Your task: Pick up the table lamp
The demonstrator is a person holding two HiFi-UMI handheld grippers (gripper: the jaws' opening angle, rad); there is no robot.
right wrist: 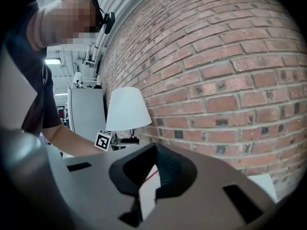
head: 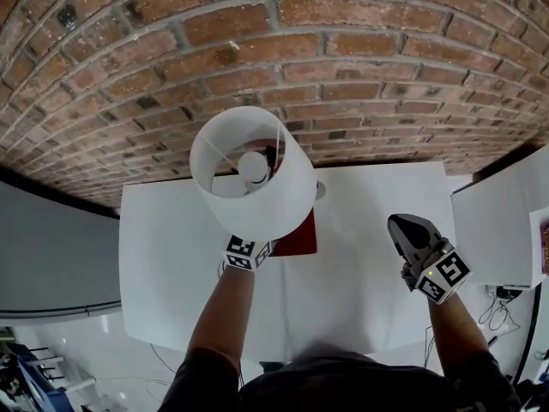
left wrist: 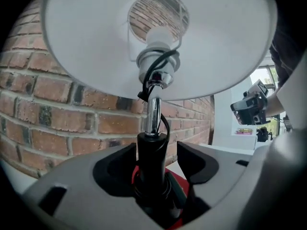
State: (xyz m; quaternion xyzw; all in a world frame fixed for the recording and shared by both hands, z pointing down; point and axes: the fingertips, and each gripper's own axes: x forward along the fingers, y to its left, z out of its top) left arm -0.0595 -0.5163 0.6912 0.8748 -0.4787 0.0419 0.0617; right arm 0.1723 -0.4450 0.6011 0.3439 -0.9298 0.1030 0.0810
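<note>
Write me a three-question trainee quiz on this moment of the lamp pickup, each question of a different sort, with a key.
1. Between the jaws of the left gripper stands which part of the table lamp? A) bulb B) black stem C) shade rim
2. True or false: the right gripper is apart from the lamp and holds nothing.
3. What colour is the lamp's base?
Key: 1 B; 2 true; 3 red.
</note>
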